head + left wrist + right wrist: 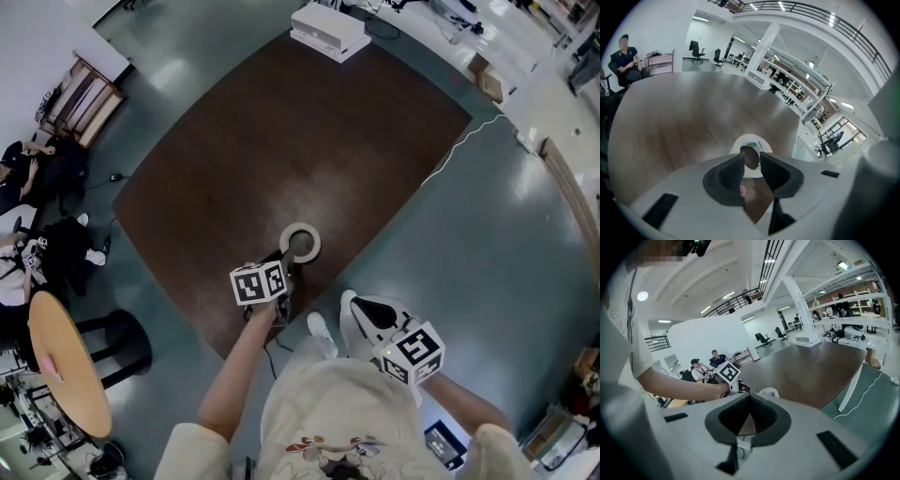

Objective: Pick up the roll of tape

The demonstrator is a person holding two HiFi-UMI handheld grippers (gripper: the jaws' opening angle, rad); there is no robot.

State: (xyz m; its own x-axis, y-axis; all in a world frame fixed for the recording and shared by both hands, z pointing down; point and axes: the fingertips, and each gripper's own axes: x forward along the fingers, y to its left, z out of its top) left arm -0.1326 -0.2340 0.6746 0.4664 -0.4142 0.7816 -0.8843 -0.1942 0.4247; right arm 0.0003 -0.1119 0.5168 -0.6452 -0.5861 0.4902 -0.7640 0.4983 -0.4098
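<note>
Roll of tape [316, 247] lies flat on brown counter [281, 141], near its front edge. Left gripper [752, 161] at roll's near rim, jaws apart, nothing gripped yet. Right gripper [750, 397] held back, jaws closed, empty. Approach looks nearly done; closing on roll and lifting remain.

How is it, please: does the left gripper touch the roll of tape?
Cannot tell: in the left gripper view the left gripper, jaws open, overlaps the roll of tape, hiding any gap.
</note>
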